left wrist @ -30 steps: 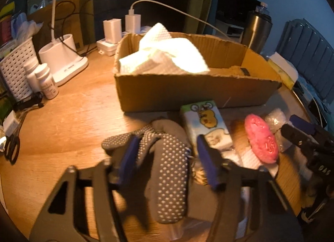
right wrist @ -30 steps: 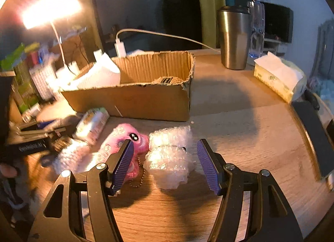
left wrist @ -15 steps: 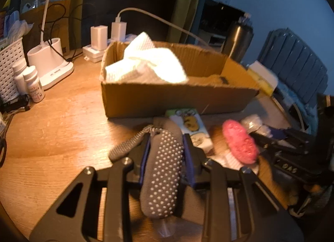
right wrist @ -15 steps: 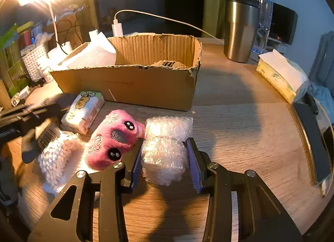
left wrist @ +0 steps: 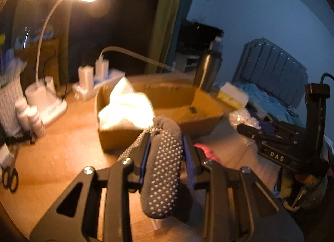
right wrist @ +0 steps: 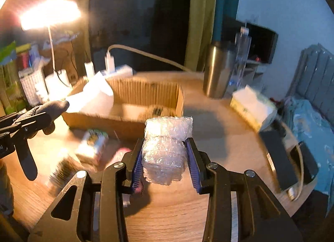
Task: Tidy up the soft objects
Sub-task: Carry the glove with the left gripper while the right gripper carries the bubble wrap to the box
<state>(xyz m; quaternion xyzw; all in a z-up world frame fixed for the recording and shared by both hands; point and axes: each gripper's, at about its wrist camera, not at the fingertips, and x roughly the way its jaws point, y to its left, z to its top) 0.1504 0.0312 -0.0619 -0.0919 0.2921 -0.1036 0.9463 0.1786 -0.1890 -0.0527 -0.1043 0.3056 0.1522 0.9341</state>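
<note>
- The left gripper [left wrist: 167, 154] is pinching a grey knitted glove with white grip dots [left wrist: 163, 171]; its blue-padded fingers [left wrist: 189, 156] are pressing in on the glove's sides.
- The glove is lying lengthwise in the gap, one end poking out past the fingertips and the other sagging back toward the camera, while a loose speckled part is drooping to the left of the left finger.
- It is looking light, limp and grippy, so a hold near its middle, as here, is likely keeping it from sliding, though the free ends may be flopping about.
- Ahead of the fingertips, the open brown cardboard box [left wrist: 208, 114] is sitting on the round wooden table [left wrist: 52, 158], with crumpled white paper towel [left wrist: 125, 108] at its left end.
- The right gripper [right wrist: 165, 154] is squeezing a folded wad of clear bubble wrap [right wrist: 167, 144], its fingers closed against the wad's two flanks.
- The wad is bulging forward and upward beyond the fingertips, held clear above the table.
- It is seeming very light, springy and somewhat slick, so a firm side squeeze low on the bundle is probably suiting it; the bubbles could be popping under hard pressure.
- The box is lying ahead and slightly left of these fingers.
</note>
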